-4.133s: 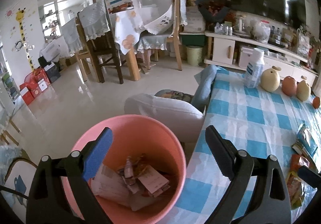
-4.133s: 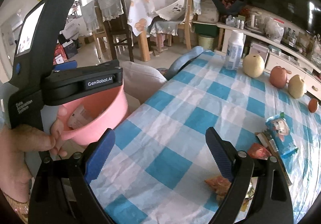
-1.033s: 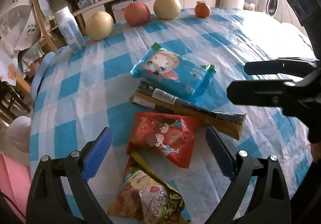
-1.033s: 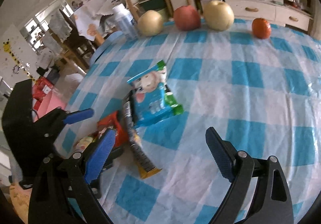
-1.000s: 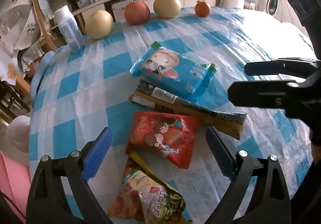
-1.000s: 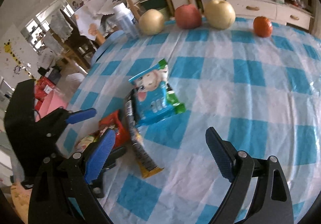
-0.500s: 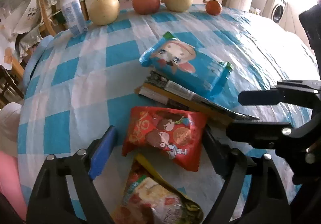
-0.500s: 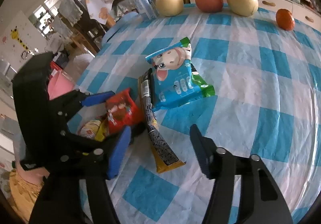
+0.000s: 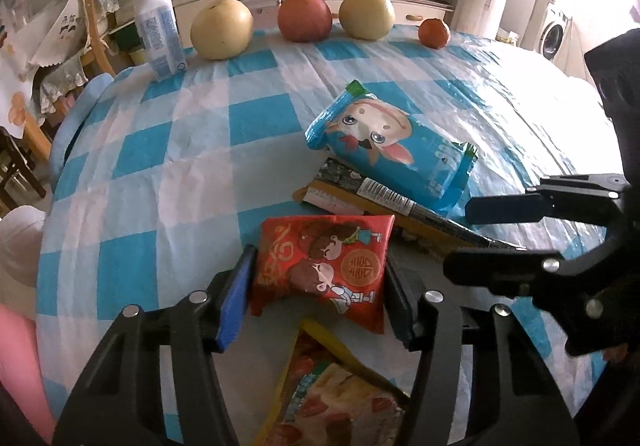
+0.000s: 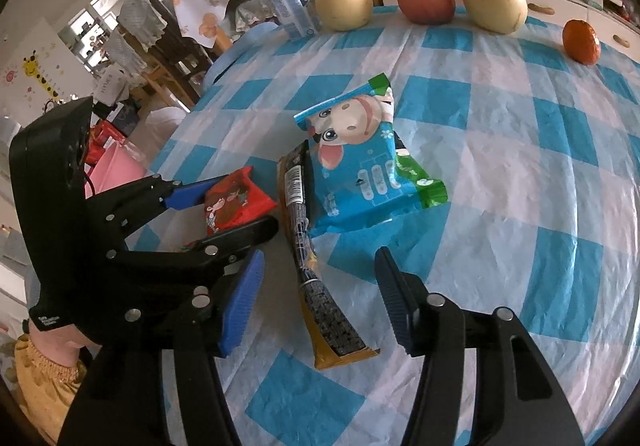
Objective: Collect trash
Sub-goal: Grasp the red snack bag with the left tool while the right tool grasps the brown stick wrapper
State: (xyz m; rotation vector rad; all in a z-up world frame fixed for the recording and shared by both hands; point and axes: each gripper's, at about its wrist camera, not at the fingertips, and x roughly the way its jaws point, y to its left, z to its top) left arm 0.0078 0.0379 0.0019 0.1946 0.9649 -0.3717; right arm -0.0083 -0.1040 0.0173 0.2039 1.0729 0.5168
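The left gripper (image 9: 316,290) reached low across the checked surface (image 9: 168,150), its jaws pressed against both sides of the red packet (image 9: 324,266), which bulged up between them. In the right wrist view the same gripper (image 10: 232,206) came in from the left, fingers pointing toward the middle of the surface, with the packet (image 10: 236,202) pinched between them. A hand and yellow sleeve (image 10: 44,374) showed below its body.

The right gripper (image 10: 320,298) hovered over the near end of the long dark-and-yellow wrapper (image 10: 316,286), jaws spread on either side of it and touching nothing. From the left wrist view it (image 9: 480,230) entered from the right, fingers level and aimed at that wrapper (image 9: 384,202).

The blue bag (image 9: 392,150) lay across the wrapper's far part. Another snack bag (image 9: 340,398) sat just below the left gripper. A pink bin (image 10: 112,170) stood off the surface's left edge. Along the far edge sat a white bottle (image 9: 158,30), two pears (image 9: 222,28), an apple (image 9: 305,17) and an orange (image 9: 434,32).
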